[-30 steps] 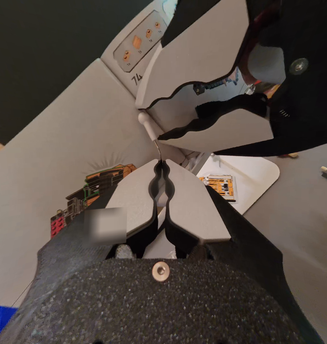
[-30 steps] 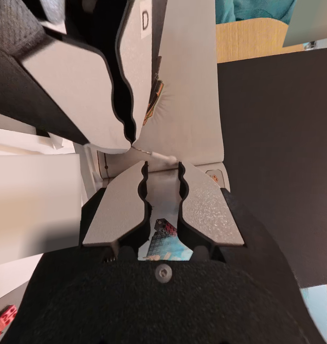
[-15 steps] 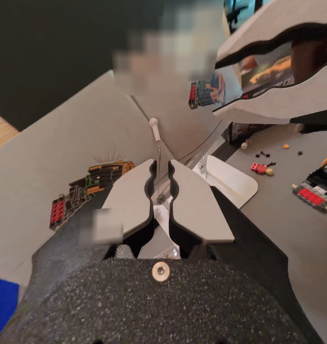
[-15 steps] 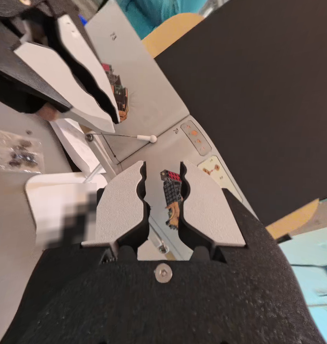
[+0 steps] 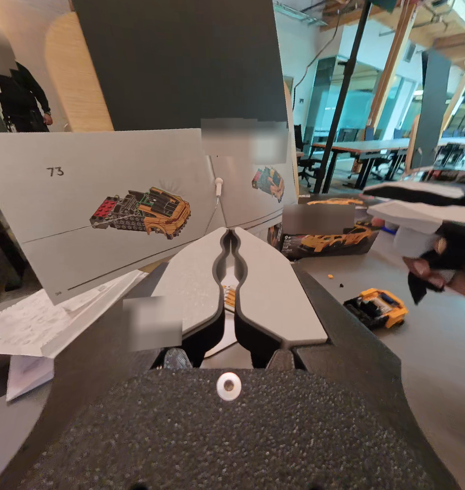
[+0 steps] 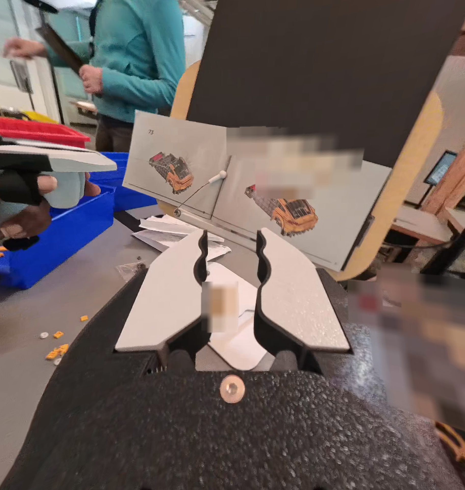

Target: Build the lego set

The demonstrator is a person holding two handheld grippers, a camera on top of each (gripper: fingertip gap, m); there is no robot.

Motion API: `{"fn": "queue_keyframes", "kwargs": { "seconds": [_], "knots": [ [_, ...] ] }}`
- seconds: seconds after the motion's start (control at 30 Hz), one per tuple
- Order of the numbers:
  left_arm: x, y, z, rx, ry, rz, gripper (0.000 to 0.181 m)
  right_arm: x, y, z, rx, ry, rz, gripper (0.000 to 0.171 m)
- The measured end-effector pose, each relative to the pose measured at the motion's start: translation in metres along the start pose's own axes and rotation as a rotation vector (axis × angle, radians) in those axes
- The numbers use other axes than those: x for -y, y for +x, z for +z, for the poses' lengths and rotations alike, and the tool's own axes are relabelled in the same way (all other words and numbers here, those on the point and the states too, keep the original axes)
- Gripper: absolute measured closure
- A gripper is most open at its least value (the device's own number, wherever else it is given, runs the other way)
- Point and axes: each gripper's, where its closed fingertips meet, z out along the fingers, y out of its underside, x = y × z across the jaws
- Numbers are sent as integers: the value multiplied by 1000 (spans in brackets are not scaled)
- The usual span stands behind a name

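Lego booklet farther off than before; left gripper now closed empty, right gripper wide.

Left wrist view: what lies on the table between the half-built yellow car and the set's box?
An orange piece and a black piece, loose on the grey table between car and box, in the left wrist view.

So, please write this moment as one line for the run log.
left gripper: shut, empty | right gripper: open, empty | instruction booklet: open on stand, wire page holder at fold | part-built car: on table, untouched
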Motion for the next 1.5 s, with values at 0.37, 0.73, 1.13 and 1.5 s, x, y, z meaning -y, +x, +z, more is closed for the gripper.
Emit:
{"fn": "queue_keyframes", "kwargs": {
  "seconds": [0.37,0.73,1.13,1.5],
  "knots": [
    [-30,27,-14,3,-16,-90,181,-36,-12,-41,-78,-54,128,148],
    [-95,30,-36,59,-110,-59,181,-64,8,-61,-202,-40,146,171],
    [-101,35,-26,34,-72,33,181,-84,2,-56,-175,-50,118,168],
    [-94,33,-27,12,-49,8,181,-96,-6,-52,-136,-83,98,167]
  ]
}}
